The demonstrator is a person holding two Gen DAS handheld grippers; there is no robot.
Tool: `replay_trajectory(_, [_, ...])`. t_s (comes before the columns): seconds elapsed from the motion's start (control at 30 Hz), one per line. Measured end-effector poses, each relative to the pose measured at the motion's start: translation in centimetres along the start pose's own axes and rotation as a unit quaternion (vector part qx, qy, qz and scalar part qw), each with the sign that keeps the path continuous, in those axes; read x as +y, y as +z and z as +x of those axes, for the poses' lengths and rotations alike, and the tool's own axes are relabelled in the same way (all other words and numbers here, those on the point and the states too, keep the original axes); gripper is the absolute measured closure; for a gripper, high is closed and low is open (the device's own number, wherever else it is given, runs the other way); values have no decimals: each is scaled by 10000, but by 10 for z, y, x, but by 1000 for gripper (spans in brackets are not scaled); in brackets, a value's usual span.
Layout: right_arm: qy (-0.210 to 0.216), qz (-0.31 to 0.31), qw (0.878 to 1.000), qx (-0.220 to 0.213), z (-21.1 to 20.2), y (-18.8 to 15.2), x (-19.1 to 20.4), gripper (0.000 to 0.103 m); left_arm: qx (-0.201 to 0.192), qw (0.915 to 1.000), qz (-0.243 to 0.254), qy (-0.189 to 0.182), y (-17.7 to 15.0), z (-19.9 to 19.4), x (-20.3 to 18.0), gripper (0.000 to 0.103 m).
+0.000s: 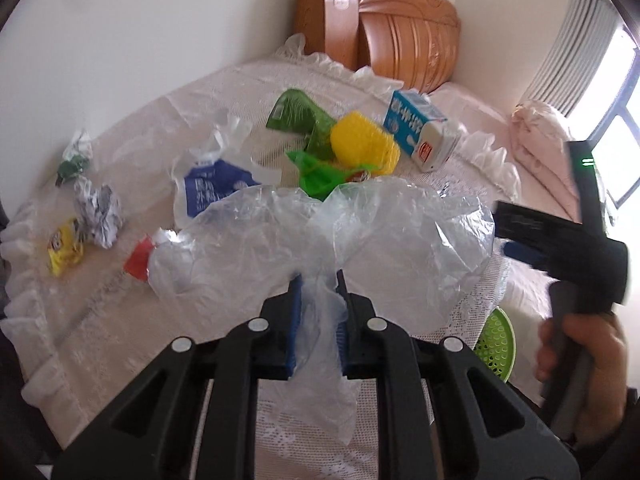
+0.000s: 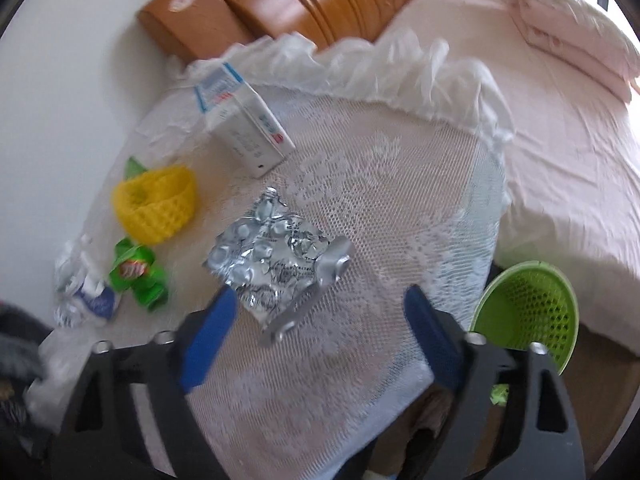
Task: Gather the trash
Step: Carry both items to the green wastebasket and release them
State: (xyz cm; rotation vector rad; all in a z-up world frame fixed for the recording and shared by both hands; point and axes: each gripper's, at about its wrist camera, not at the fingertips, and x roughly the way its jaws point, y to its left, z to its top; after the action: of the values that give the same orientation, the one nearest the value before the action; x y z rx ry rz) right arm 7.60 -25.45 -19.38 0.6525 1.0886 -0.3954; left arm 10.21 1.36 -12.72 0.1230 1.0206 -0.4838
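My left gripper (image 1: 318, 280) is shut on a crumpled clear plastic bag (image 1: 400, 240), which bunches between its blue pads and spreads out ahead of them above the lace tablecloth (image 1: 60, 320). In the right wrist view my right gripper (image 2: 320, 296) stands open, pointing down at a crumpled silver blister pack (image 2: 272, 256). The pack lies on the cloth just ahead of the fingertips, nearer the left finger (image 2: 208, 340). Nothing is pressed between the right pads.
Loose trash on the table: a milk carton (image 2: 244, 128), yellow foam net (image 2: 156, 204), green wrapper (image 2: 136, 272), blue-white pouch (image 1: 212, 192), crumpled paper (image 1: 100, 208), yellow wrapper (image 1: 64, 248), red wrapper (image 1: 138, 260). A green mesh basket (image 2: 528, 308) stands on the floor by the pink bed (image 2: 560, 160).
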Motion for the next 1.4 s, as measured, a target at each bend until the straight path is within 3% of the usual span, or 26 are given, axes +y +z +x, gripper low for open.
replay_trajectory(0.03, [-36,79,10000,-14,2,0,1,43,-19,10000,44,-6,0,-1,0,88])
replay_trajectory(0.1, [-39,144,9998,-104,1,0,1,55,-45,9999,144,-34,0,-2,3,88])
replay_trajectory(0.13, [15,205,9997,-104,2,1,0,70,-48,9998,168,-59,1,-2,3,88])
replay_trajectory(0.17, [36,249,9996,-117,2,0,-1,79,-49,9998,196,-89,1,-3,4,88])
replay_trajectory(0.3, [137,286,9993,-222,-3,-2,-4,94,-65,9993,315,-194,3,-4,8,88])
replay_trajectory(0.6, [430,350,9971,-521,-35,-8,-41,95,-150,9970,683,-333,7,-8,-19,88])
replay_trajectory(0.73, [254,408,9959,-760,-69,-8,-90,95,-198,9912,1215,-496,6,-10,-70,88])
replay_trajectory(0.83, [-120,426,9951,-888,-101,-12,-150,95,-132,9840,1598,-777,0,-4,-124,88])
replay_trajectory(1.03, [-835,477,9915,-873,-138,-20,-255,95,511,9664,2074,-1428,-26,39,-251,88])
replay_trajectory(1.1, [-977,560,9903,-814,-144,-25,-290,95,776,9589,2284,-1492,-39,62,-295,88])
replay_trajectory(1.23, [-1084,771,9886,-703,-150,-30,-347,95,1202,9487,2478,-1554,-61,103,-351,88])
replay_trajectory(1.33, [-1068,820,9888,-644,-149,-30,-371,95,1453,9460,2450,-1545,-71,127,-376,88])
replay_trajectory(1.37, [-1046,822,9892,-618,-148,-30,-378,95,1561,9450,2412,-1560,-75,135,-383,82])
replay_trajectory(1.4, [-1014,821,9897,-588,-146,-30,-384,95,1654,9449,2371,-1537,-77,142,-387,68])
